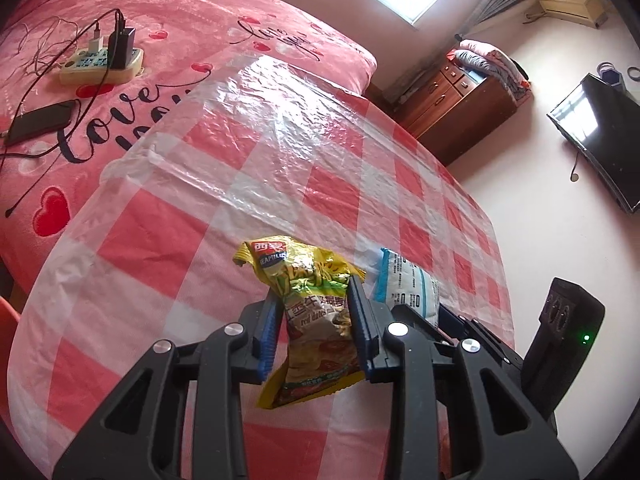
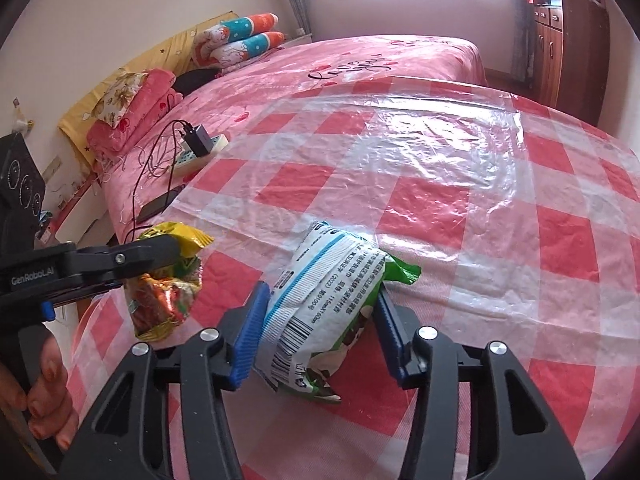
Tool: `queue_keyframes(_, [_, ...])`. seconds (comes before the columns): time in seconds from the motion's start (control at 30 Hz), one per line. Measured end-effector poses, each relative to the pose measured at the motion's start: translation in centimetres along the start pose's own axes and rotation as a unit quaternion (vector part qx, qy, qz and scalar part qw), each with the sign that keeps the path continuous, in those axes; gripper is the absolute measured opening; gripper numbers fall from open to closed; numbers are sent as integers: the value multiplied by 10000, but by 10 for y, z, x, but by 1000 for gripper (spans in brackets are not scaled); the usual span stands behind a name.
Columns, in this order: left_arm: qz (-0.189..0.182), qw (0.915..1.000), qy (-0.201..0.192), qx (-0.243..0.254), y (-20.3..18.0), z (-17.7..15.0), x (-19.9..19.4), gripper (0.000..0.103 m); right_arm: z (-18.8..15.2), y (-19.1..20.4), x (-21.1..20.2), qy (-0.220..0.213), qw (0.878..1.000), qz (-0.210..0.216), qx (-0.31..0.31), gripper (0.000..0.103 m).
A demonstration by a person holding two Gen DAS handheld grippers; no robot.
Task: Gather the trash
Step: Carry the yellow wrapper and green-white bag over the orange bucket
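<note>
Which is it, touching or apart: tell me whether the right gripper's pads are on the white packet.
Touching. The right wrist view shows both blue pads of the right gripper pressed against the sides of the white packet, which bulges between them.

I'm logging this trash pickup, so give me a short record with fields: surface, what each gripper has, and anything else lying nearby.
surface: checked plastic sheet over a pink bed
left gripper: shut on yellow snack packet, lifted off the sheet
right gripper: shut on white and green packet
nearby: power strip with chargers and a phone on the bedspread
trash container: none in view
</note>
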State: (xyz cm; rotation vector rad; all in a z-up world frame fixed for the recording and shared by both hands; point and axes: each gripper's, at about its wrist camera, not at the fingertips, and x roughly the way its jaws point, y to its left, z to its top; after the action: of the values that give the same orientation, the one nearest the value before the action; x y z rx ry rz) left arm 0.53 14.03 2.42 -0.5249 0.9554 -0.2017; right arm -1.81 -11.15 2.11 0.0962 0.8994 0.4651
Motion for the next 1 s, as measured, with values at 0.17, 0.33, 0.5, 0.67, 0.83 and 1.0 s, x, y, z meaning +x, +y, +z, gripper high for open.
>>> queue_keyframes(0.17, [-25, 10000, -12, 4, 5, -8, -9, 33, -6, 3, -9, -84, 9999, 57, -42, 48])
queue_keyframes(0.33, [-35, 10000, -18, 0, 12, -17, -19, 33, -15, 7, -19, -163, 9998, -12, -76, 46])
queue_keyframes(0.5, [-68, 10000, -38, 2, 18, -25, -29, 33, -21, 7, -31, -241, 9997, -80, -45, 46])
queue_keyframes(0.67, [-73, 9999, -67, 36, 22, -32, -40, 33, -28, 8, -44, -289, 9995, -111, -21, 46])
queue_keyframes(0.83, [-59, 9999, -87, 88, 23, -40, -50, 33, -35, 13, -52, -326, 9994, -135, -62, 46])
queue_keyframes(1.0, [-71, 9999, -98, 101, 25, -47, -57, 33, -40, 18, -58, -329, 9993, -124, -90, 46])
